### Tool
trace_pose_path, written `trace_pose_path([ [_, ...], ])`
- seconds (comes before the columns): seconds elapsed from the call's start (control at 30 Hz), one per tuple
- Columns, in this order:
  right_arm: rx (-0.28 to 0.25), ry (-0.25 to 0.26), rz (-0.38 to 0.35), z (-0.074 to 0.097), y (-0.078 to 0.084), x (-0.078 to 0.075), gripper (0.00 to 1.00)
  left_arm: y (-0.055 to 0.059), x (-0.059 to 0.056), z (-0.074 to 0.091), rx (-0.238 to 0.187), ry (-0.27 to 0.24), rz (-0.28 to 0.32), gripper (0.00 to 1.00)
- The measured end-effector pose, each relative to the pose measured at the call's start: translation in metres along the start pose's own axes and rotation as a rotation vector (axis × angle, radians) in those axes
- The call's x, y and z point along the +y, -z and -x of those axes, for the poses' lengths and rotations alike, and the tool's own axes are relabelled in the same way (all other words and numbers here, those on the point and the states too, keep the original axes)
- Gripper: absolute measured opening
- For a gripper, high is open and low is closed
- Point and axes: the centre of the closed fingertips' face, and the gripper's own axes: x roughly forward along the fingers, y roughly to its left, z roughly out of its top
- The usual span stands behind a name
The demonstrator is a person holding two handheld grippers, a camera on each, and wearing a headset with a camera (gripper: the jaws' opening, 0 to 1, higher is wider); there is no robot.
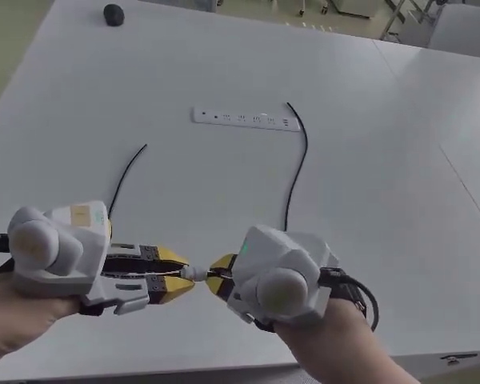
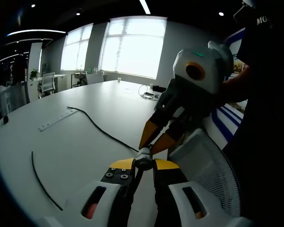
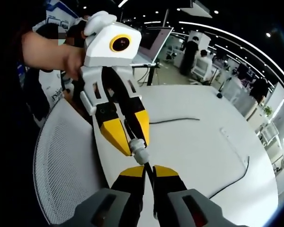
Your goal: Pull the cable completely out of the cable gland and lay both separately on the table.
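Note:
A small whitish cable gland hangs in the air between my two grippers, above the near edge of the white table. My left gripper comes in from the left and is shut on the gland. Facing it from the right, my right gripper is shut just past the gland, with a thin dark cable running back between its jaws. In the left gripper view the right gripper meets the gland from above. The left gripper pinches the gland's far end in the right gripper view.
A white power strip lies mid-table with its black lead curving toward me. A loose black cable lies to the left. A dark round object sits at the far left. A mesh chair back stands below the grippers.

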Motion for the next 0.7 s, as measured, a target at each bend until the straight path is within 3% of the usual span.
trace_pose_path([
  [0.4, -0.006, 0.012, -0.08, 0.002, 0.01, -0.011, 0.0, -0.004, 0.004, -0.001, -0.007, -0.002, -0.006, 0.15],
  [0.7, -0.01, 0.026, -0.205, 0.001, 0.02, -0.016, 0.0, -0.004, 0.006, -0.001, -0.004, -0.009, -0.011, 0.15],
])
